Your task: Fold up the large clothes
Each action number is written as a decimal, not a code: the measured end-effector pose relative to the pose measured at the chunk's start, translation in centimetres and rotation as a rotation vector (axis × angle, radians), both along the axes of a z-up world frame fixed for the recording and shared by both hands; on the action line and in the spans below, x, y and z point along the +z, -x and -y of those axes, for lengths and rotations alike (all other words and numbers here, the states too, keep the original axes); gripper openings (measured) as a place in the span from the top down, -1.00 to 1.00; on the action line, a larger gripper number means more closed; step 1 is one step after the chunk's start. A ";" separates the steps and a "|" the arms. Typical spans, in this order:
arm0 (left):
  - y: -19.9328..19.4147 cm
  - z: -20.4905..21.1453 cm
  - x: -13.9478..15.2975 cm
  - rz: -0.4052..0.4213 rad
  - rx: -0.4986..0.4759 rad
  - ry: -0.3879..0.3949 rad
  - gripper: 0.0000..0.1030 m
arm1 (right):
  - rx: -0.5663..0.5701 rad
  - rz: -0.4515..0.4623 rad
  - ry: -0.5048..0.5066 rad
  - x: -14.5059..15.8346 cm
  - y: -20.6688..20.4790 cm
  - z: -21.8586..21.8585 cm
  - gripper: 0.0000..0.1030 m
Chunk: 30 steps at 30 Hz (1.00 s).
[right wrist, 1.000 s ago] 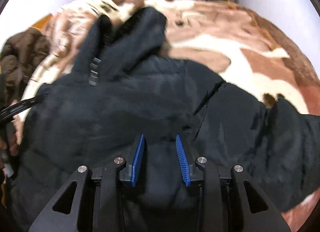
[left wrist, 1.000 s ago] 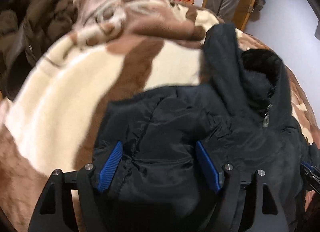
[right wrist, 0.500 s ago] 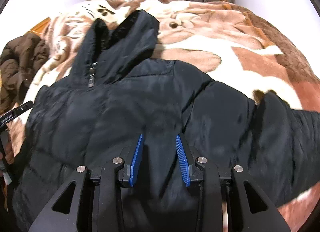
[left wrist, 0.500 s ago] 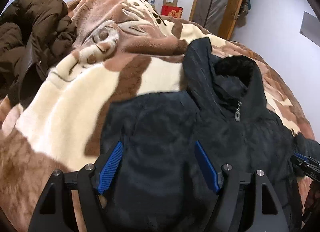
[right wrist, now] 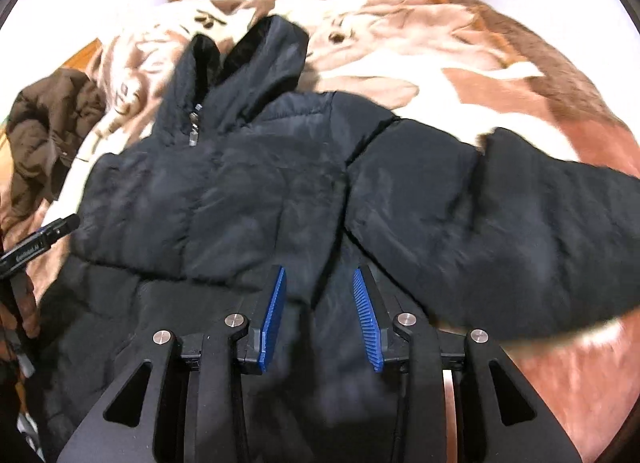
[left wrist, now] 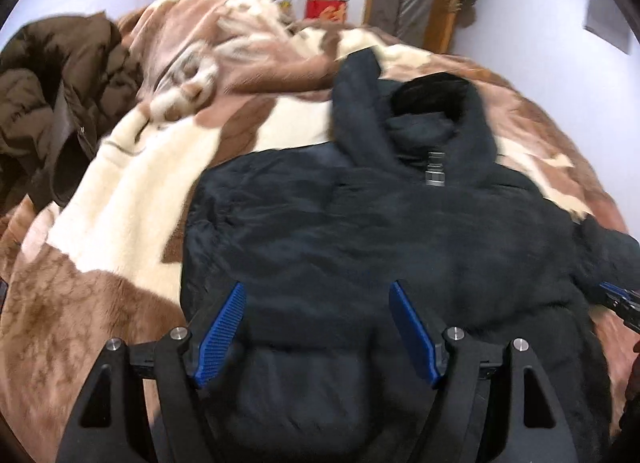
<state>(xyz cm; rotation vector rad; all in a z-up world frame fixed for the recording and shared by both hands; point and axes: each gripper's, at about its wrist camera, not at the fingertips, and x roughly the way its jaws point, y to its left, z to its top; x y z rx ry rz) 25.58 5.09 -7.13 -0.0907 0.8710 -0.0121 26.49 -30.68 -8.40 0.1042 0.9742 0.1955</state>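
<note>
Left tool (left wrist: 316, 325) spread wide and released above black puffer jacket (left wrist: 360, 247), right tool (right wrist: 318, 313) jaws just widening, clamping nothing, jacket hem beneath, sleeve (right wrist: 500, 223) sprawled rightward, hood (right wrist: 256, 63) beyond, bare blanket (left wrist: 132, 191) left, brown coat (left wrist: 52, 99) far-left.

The black jacket (right wrist: 280, 191) is quilted cloth with a faint sheen. Under it, the blanket (left wrist: 132, 199) is fluffy plush.
</note>
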 end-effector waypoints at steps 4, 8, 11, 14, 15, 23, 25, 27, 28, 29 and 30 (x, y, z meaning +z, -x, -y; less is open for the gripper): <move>5.0 2.9 2.6 0.033 -0.056 0.029 -0.49 | -0.017 0.027 -0.037 2.1 5.3 1.3 0.11; 9.6 5.5 4.3 0.024 -0.084 0.093 -0.49 | -0.042 0.031 -0.055 3.8 9.8 2.3 0.11; 12.4 6.8 5.1 0.025 -0.090 0.126 -0.49 | -0.049 0.041 -0.062 4.9 13.3 2.8 0.11; 14.4 8.0 5.6 0.022 -0.103 0.132 -0.49 | -0.053 0.051 -0.059 5.6 15.4 3.2 0.11; 14.9 8.4 5.8 0.023 -0.107 0.132 -0.49 | -0.055 0.054 -0.059 5.7 15.9 3.5 0.11; 14.9 9.5 6.9 0.047 -0.106 0.096 -0.49 | -0.140 0.065 -0.088 6.0 16.4 6.9 0.11; 14.2 9.7 6.8 0.049 -0.113 0.078 -0.49 | -0.165 0.066 -0.095 5.8 15.8 8.0 0.09; 13.3 10.0 6.7 0.048 -0.119 0.067 -0.49 | -0.195 0.061 -0.105 5.4 15.1 9.2 -0.06; 12.6 10.1 6.5 0.047 -0.122 0.062 -0.49 | -0.210 0.059 -0.109 5.1 14.6 9.9 -0.16; 12.1 10.2 6.4 0.045 -0.123 0.056 -0.49 | -0.226 0.056 -0.111 4.9 14.1 10.6 -0.16; 11.4 10.3 6.2 0.043 -0.123 0.048 -0.49 | -0.244 0.051 -0.116 4.6 13.6 11.4 -0.16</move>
